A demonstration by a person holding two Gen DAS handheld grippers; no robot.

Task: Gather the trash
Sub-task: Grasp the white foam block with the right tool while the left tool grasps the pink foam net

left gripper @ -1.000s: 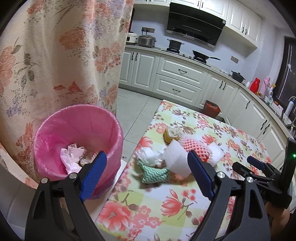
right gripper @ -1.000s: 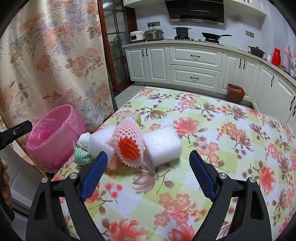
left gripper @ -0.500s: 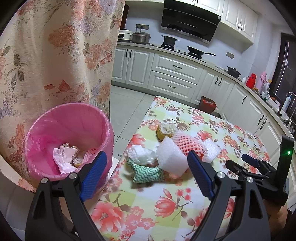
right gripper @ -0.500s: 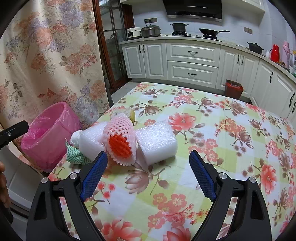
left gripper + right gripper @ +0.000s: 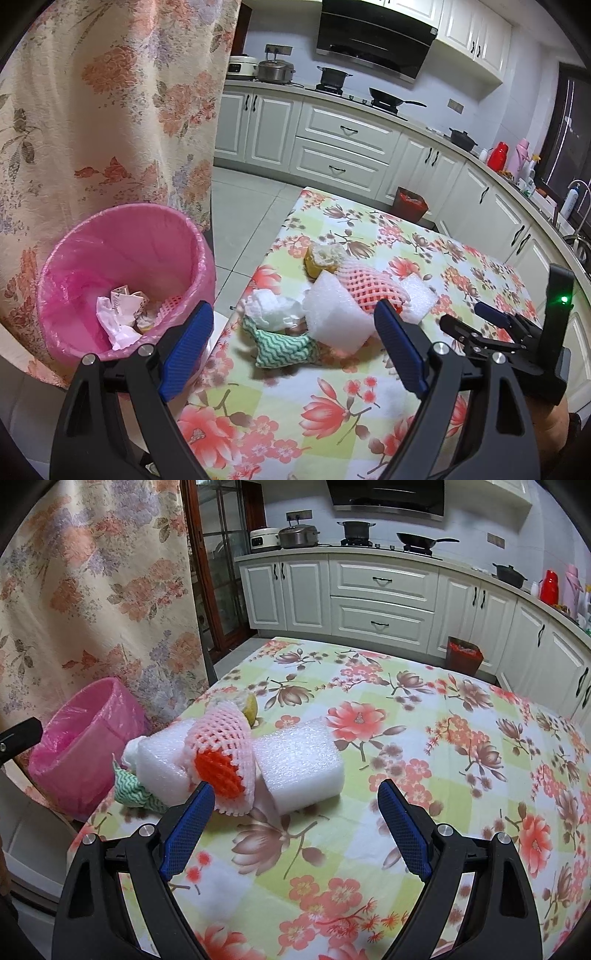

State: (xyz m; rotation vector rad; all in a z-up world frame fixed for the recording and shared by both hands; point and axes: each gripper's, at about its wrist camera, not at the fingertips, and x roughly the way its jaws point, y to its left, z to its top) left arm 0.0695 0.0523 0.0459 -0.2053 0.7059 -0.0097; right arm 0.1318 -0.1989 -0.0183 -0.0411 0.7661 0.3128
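We hold the left gripper (image 5: 293, 338) and the right gripper (image 5: 295, 821) with jaws spread wide and nothing between them. The trash sits bunched on the floral table (image 5: 424, 760) near its edge: foam blocks (image 5: 301, 762), a pink foam net (image 5: 225, 753), a green zigzag wrapper (image 5: 284, 349) and crumpled tissue (image 5: 271, 308). The pink-lined bin (image 5: 122, 258) stands just beside that edge (paper scraps already inside).

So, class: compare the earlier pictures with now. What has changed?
The right gripper has eased slightly closer to the foam block. Nothing was gripped or released. Both it and the left gripper stay open and empty; the trash pile and pink bin are unmoved.
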